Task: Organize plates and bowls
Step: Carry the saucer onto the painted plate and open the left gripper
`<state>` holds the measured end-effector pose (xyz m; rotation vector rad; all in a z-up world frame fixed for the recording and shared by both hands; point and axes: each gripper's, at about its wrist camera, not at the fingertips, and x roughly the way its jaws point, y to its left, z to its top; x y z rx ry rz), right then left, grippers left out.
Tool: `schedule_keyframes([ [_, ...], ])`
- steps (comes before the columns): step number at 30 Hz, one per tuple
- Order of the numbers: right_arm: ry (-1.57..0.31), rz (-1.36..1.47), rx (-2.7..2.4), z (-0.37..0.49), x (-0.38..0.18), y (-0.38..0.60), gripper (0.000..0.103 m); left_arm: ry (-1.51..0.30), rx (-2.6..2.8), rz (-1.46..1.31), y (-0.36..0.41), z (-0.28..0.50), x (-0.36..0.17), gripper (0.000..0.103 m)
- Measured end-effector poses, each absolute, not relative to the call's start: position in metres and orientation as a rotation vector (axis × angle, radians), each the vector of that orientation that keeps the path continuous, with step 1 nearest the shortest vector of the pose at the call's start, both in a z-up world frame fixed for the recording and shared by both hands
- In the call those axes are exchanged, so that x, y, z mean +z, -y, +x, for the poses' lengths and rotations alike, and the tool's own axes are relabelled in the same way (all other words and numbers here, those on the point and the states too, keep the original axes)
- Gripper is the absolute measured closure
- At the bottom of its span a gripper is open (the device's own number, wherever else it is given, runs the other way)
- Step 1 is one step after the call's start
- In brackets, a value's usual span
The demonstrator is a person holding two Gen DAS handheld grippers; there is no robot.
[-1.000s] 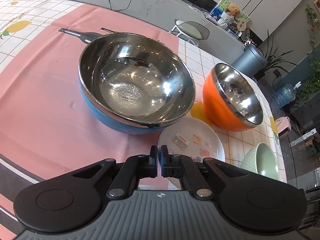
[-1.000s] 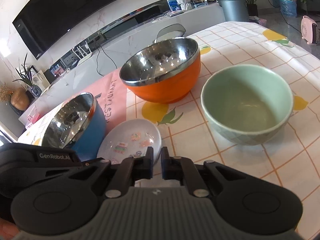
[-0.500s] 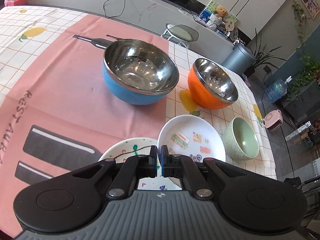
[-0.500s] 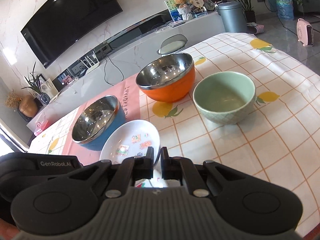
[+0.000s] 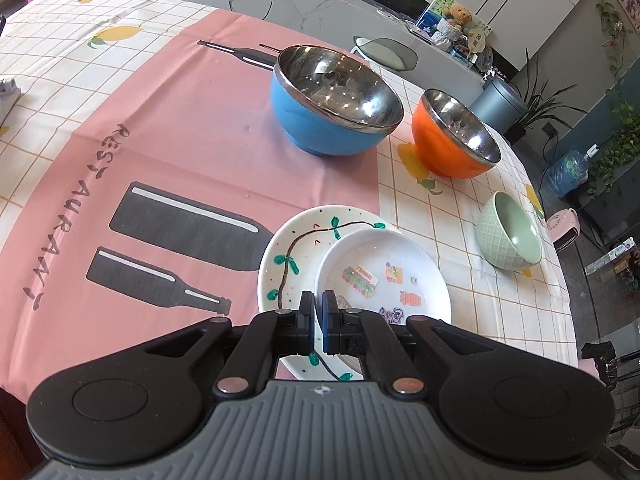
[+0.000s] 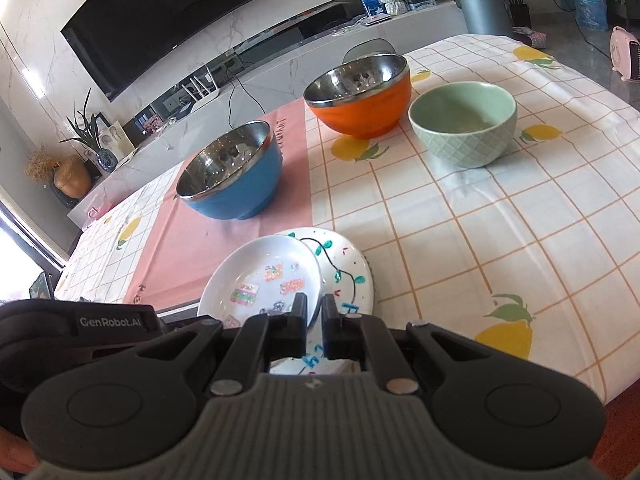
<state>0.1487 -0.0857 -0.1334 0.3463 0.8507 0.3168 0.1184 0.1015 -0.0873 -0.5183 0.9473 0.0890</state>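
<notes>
Two plates lie stacked at the near edge of the tabletop [image 5: 200, 128]: a white sticker plate [image 5: 384, 276], dotted with small colourful pictures, rests off-centre on a larger vine plate [image 5: 288, 256] painted with a dark stem and green leaves. Beyond them stand three bowls. A blue bowl [image 5: 328, 120] with a steel lining sits on the pink runner [image 5: 168, 160], an orange bowl [image 5: 452, 148] with the same steel lining stands just beside it on the checked lemon cloth, and a pale green bowl [image 5: 508, 236] with a quilted outer wall stands apart from both.

From the left wrist view the runner's bottle print and lettering show in full, and the green bowl looks tipped toward the camera. The right wrist view instead takes in a wall television [image 6: 160, 20] and a long counter behind the tabletop, and shows the green bowl [image 6: 464, 128] upright with its rim level.

Left tool [image 5: 319, 312] hangs over the near rim of the stacked plates with its fingers drawn to a narrow slit, gripping nothing. Right tool [image 6: 314, 316] is likewise nearly closed and empty, poised above the seam where the sticker plate [image 6: 260, 280] overlaps the vine plate [image 6: 344, 268]. All three bowls sit well beyond both tools.
</notes>
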Motion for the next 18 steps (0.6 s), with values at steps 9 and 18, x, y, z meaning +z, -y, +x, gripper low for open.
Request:
schedule_keyframes([
  [9,-0.872,0.329,0.308,0.154,-0.142,0.08,0.099,-0.965,0.103,-0.524,-0.104,0.121,-0.099,0.1],
  [18,-0.894,0.313,0.302,0.161,-0.147,0.077,0.099,-0.971,0.102,-0.492,-0.101,0.126,-0.098,0.1],
])
